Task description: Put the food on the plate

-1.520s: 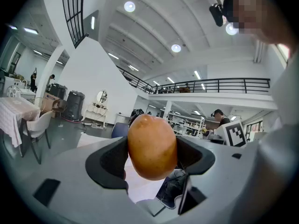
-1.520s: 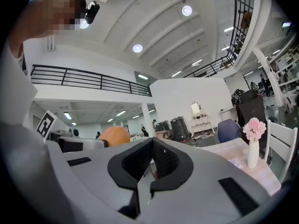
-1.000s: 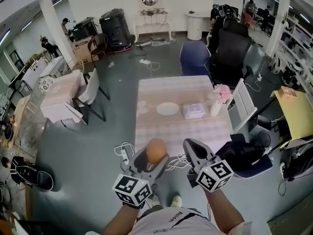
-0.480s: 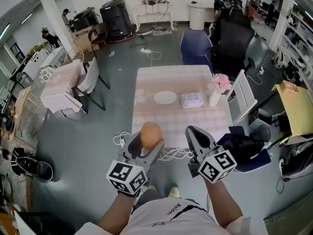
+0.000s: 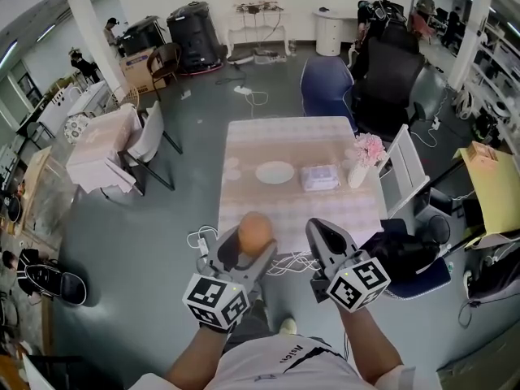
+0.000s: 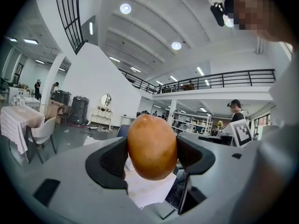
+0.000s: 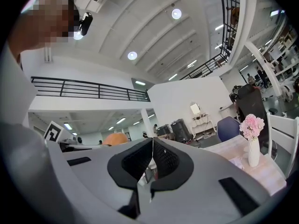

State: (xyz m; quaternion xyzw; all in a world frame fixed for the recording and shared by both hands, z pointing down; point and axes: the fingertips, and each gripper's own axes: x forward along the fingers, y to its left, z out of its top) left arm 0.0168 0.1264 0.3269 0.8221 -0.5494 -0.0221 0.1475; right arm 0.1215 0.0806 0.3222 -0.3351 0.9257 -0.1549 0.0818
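A smooth orange-brown rounded piece of food [image 5: 257, 228] is clamped between the jaws of my left gripper [image 5: 253, 240]; in the left gripper view the food [image 6: 152, 146] fills the gap between the dark pads. My right gripper [image 5: 323, 236] is held beside it, shut and empty, its pads touching [image 7: 151, 158]. The food [image 7: 114, 138] also shows at the left of the right gripper view. A white plate [image 5: 275, 172] lies on the checked table [image 5: 244, 210] ahead, well beyond both grippers.
On the table stand a white tissue pack [image 5: 320, 177] and a vase of pink flowers [image 5: 361, 157] to the right of the plate. A white chair [image 5: 404, 173] stands at the table's right side, cables [image 5: 284, 262] lie on the floor by its near edge, and dark office chairs stand behind.
Both grippers stay close together in front of the person, short of the table. The left gripper keeps its hold on the food; the view has shifted only slightly.
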